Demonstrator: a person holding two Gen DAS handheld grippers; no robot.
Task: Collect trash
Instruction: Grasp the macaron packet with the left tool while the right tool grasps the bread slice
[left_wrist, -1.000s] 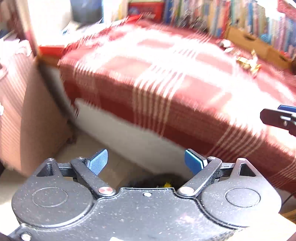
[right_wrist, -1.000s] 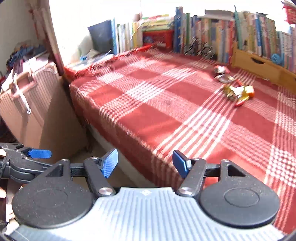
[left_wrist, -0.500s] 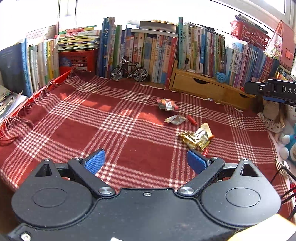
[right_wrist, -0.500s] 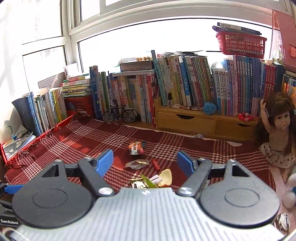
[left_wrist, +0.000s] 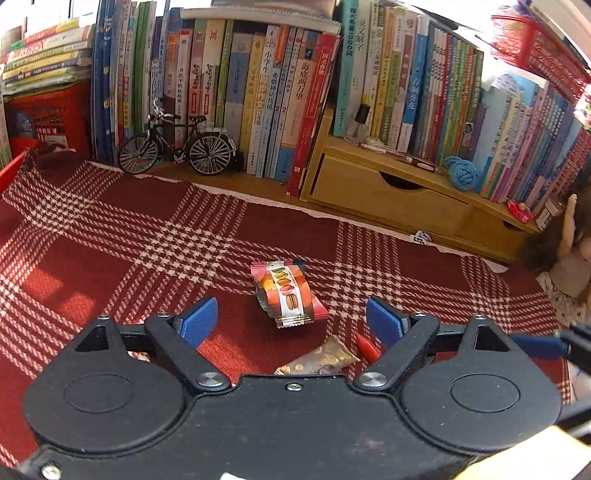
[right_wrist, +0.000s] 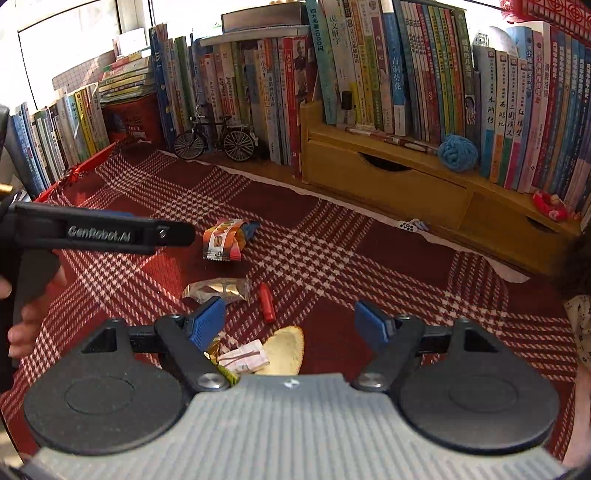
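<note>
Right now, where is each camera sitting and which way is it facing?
Left wrist: on the left gripper, angled down at the plaid blanket and macaron wrapper; own open jaws show.
Right wrist: on the right gripper, facing the bookshelf; own open jaws, the left gripper and a hand show.
Shared: wrapper, red tube, toy bicycle.

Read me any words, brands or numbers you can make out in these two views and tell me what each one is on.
"GenRobot.AI": on the black finger of the left gripper, seen from the right wrist view.
"2": on two neighbouring book spines behind the toy bicycle.
"2000": on a green book spine.
Most book spines carry Chinese titles, not transcribed here.
The print on the macaron snack wrapper is too small to read.
</note>
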